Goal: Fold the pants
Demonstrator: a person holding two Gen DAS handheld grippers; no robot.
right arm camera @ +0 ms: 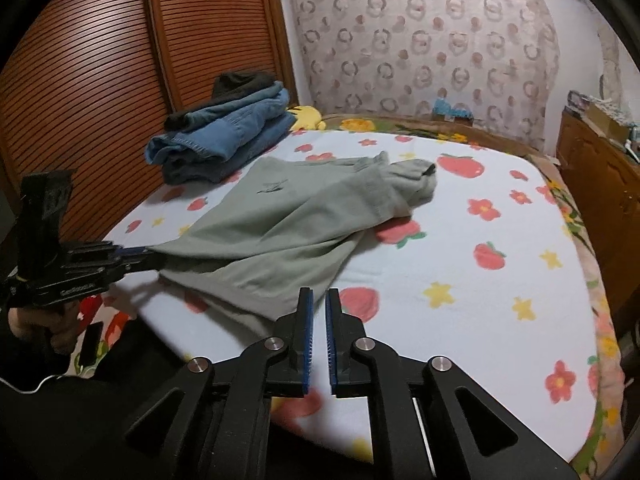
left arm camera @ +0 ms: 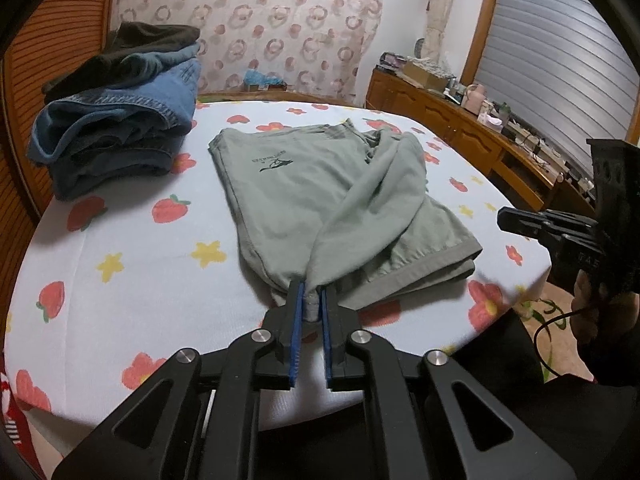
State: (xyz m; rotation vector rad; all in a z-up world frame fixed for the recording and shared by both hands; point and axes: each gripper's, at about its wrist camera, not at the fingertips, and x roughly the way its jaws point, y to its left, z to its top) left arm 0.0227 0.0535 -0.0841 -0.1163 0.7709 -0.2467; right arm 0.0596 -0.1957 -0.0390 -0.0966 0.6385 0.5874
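Note:
Grey-green pants (left arm camera: 320, 196) lie partly folded on the strawberry-print bed sheet (left arm camera: 132, 264), with a small dark logo on top. My left gripper (left arm camera: 313, 290) is shut on a bunched end of the pants near the bed's front edge and pulls the cloth taut; it also shows in the right wrist view (right arm camera: 154, 258) at the left. My right gripper (right arm camera: 319, 294) is nearly closed and holds nothing, just in front of the pants' near hem (right arm camera: 256, 292). It also shows in the left wrist view (left arm camera: 505, 216), off the bed's right side.
A stack of folded jeans and dark clothes (left arm camera: 120, 116) sits at the back left of the bed. A slatted wooden wardrobe (right arm camera: 100, 60) stands on the left. A wooden dresser with clutter (left arm camera: 472, 120) runs along the right.

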